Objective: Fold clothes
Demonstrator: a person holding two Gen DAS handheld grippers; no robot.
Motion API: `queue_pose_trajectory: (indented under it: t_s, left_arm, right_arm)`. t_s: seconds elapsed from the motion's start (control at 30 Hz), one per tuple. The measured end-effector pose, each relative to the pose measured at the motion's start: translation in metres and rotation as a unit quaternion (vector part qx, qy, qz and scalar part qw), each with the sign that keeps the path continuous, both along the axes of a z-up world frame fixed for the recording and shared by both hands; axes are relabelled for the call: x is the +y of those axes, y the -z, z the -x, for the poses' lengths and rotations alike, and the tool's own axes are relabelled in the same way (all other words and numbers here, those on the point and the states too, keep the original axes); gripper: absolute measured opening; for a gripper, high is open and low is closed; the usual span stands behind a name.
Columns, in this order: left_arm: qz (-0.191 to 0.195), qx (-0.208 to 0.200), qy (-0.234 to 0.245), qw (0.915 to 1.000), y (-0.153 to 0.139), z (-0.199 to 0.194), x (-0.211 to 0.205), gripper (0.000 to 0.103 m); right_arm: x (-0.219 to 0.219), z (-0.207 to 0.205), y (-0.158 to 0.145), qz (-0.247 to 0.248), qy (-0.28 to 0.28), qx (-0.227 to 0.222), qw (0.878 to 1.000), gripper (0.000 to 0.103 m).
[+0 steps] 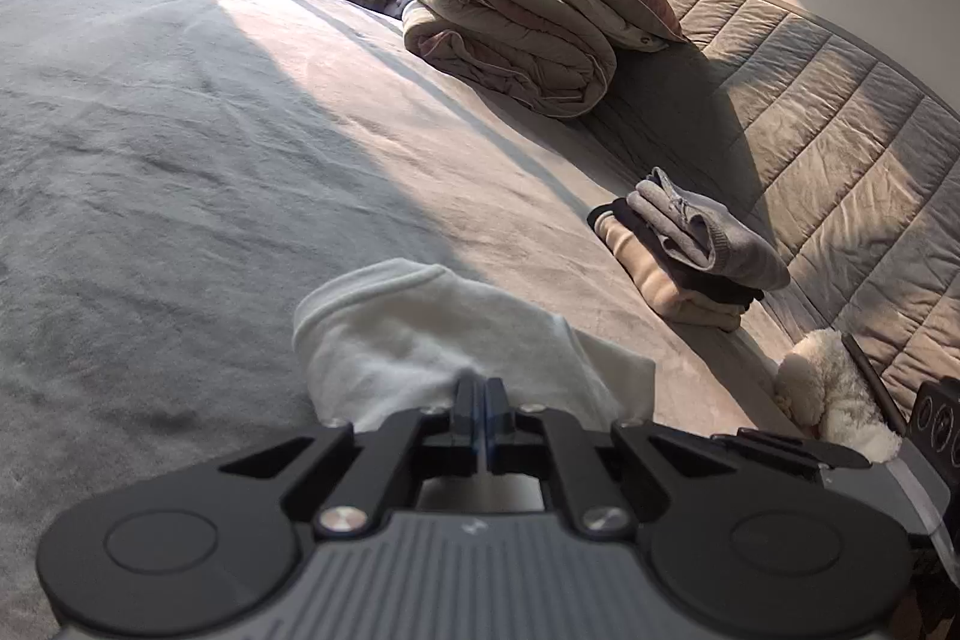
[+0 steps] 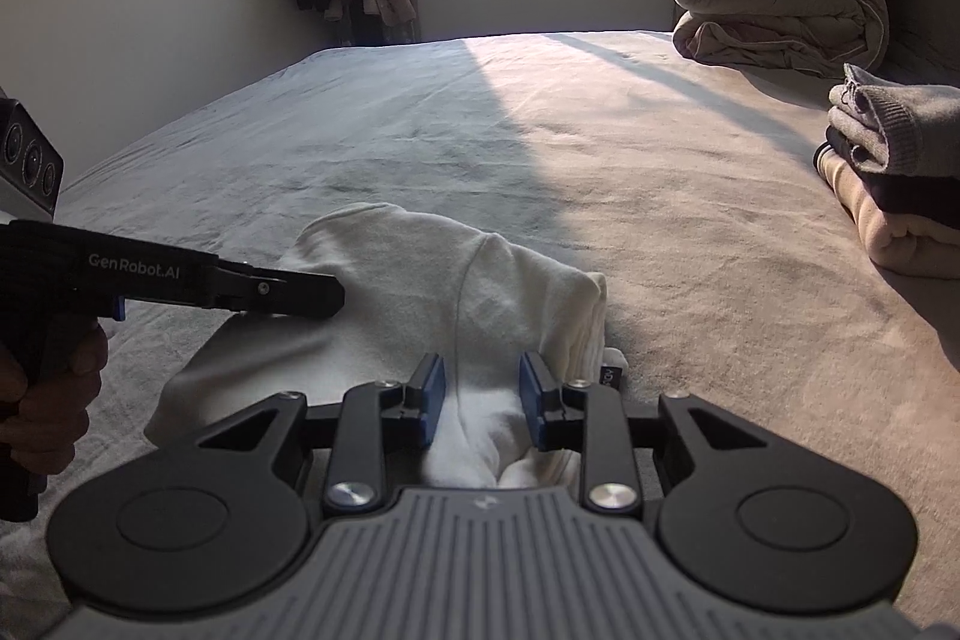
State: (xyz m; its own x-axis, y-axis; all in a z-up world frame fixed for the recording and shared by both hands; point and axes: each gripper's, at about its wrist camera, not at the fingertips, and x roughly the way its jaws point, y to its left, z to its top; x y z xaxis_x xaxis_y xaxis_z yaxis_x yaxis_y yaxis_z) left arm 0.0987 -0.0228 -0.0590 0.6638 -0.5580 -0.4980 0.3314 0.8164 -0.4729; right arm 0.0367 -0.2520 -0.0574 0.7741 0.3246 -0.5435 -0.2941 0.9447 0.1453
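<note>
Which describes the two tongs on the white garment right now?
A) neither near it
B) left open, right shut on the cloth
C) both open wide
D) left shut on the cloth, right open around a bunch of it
D: the left tongs show pads pressed together on the white garment, while the right tongs stand apart with cloth between them.
</note>
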Motion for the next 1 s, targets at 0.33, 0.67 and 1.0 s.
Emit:
queue_pose_trajectory:
  t_s: [0.33, 0.67, 1.0]
  left_arm:
    - [0.02, -0.006, -0.074, 0.9971, -0.013, 0.002, 0.025, 0.006]
    - [0.002, 0.009, -0.05, 0.9987, -0.01, 0.01, 0.019, 0.033]
    - [-0.021, -0.009, -0.025, 0.9994, -0.014, 0.033, 0.019, 0.035]
  right_arm:
    - [-0.001, -0.001, -0.002, 0.006, -0.013, 0.0, 1.0, 0.031]
    - [0.006, -0.001, -0.006, 0.011, -0.007, 0.0, 1.0, 0.039]
    - [0.003, 0.016, -0.022, 0.024, 0.002, -0.038, 0.999, 0.036]
